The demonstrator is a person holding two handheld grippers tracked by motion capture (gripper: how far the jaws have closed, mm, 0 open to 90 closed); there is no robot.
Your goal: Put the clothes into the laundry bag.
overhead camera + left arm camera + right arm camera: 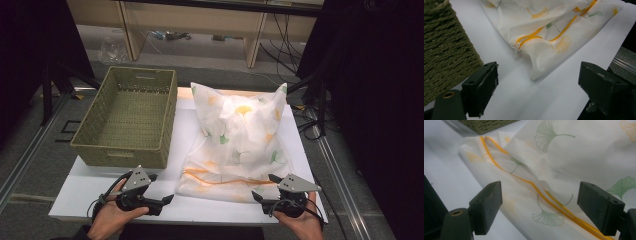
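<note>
Nearest to me, both of my grippers rest low over the front strip of the white counter. My left gripper sits at the front left, its fingers spread wide with nothing between them but bare white surface. In the left gripper view the near corner of the bag lies just beyond the gap, apart from both fingers, and the counter's front edge runs just beside my right-hand finger there.

My right gripper sits at the front right, its fingers also wide apart and gripping nothing. In the right gripper view the white mesh bag lies under and beyond the gap, and its orange zipper runs slantwise between the two fingers; I cannot tell whether the tips touch the fabric.

The bag, printed with green and orange leaves, spreads flat at its front hem close to the counter's front edge, then bulges up toward the back. A narrow bare strip lies to its right before the counter's right edge.

To the left, the woven basket stands upright and open, its right wall just beside the bag. Bare counter lies between the basket's front wall and my left gripper.
</note>
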